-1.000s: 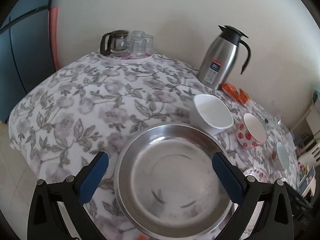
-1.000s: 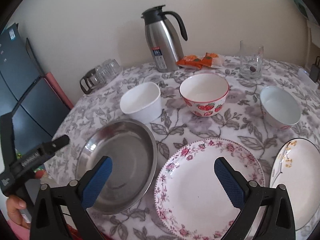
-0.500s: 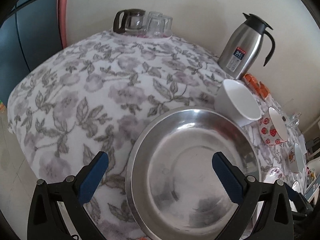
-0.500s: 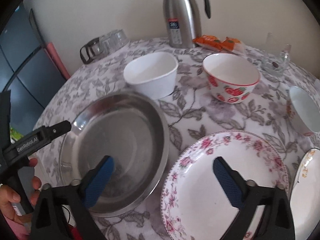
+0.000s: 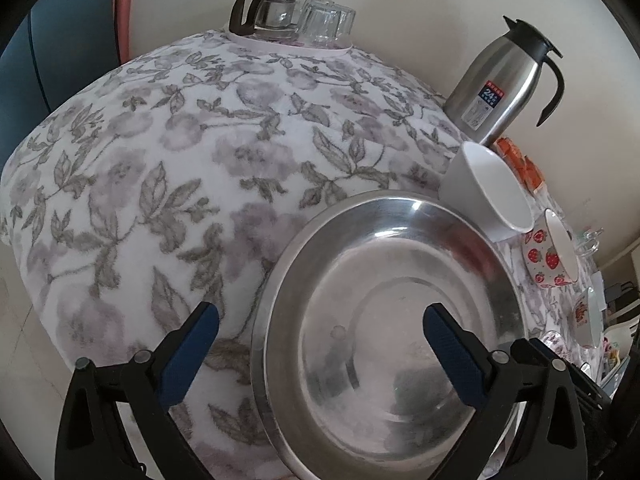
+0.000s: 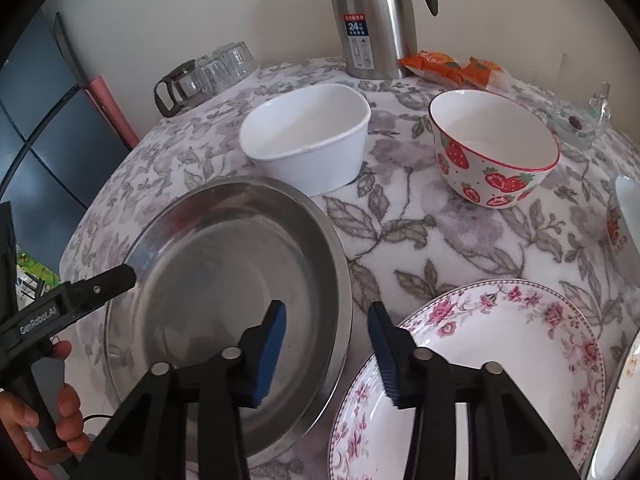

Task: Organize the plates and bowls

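Note:
A wide steel plate [image 5: 392, 320] [image 6: 224, 280] lies on the flowered tablecloth near the table's front edge. My left gripper [image 5: 320, 336] is open, its pads straddling the plate's left rim; one of its fingers [image 6: 116, 278] shows by that rim in the right wrist view. My right gripper [image 6: 326, 320] is closing, with the plate's right rim between the blue pads, which are not pressing on it. Beside it lies a pink-flowered plate [image 6: 480, 360]. Behind stand a white bowl [image 6: 308, 140] [image 5: 488, 188] and a strawberry bowl [image 6: 492, 152] [image 5: 552, 256].
A steel thermos jug [image 6: 372, 16] [image 5: 504, 80], orange snack packs [image 6: 452, 66] and a glass pot with upturned glasses [image 6: 204, 76] [image 5: 288, 16] stand at the back. Another bowl [image 6: 624, 216] and a plate [image 6: 624, 400] sit at the right edge. A hand [image 6: 68, 420] holds the left gripper.
The right jaws have narrowed from wide open and dropped leftward over the steel plate's right rim. The left gripper has sunk closer to the plate's left rim, still open.

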Action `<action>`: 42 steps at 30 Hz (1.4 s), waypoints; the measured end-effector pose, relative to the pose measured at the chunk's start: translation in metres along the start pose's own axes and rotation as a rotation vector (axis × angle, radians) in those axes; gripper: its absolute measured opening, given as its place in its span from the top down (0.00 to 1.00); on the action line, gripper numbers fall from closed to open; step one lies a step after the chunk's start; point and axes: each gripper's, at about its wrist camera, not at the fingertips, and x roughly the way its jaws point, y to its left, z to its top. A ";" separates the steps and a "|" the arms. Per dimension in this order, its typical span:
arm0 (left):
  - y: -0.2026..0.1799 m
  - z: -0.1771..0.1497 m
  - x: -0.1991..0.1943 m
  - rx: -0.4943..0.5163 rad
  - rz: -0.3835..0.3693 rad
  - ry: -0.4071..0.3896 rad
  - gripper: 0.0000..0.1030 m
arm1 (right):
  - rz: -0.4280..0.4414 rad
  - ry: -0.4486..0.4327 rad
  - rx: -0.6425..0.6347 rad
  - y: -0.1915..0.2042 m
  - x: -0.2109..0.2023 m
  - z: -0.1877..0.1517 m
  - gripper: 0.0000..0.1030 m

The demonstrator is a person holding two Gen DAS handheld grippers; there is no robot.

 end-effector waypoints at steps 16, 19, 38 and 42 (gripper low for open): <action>0.017 -0.002 0.017 -0.082 0.067 0.061 0.69 | 0.000 0.044 0.003 -0.006 0.008 0.001 0.88; 0.020 -0.002 0.019 -0.102 0.068 0.063 0.71 | 0.007 0.049 0.020 -0.007 0.006 -0.001 0.88; 0.037 -0.012 -0.002 -0.148 0.035 0.056 0.74 | 0.082 0.017 0.042 -0.002 -0.026 -0.023 0.88; 0.028 -0.006 -0.025 -0.116 0.033 0.017 0.74 | 0.080 -0.043 0.016 0.006 -0.054 -0.018 0.88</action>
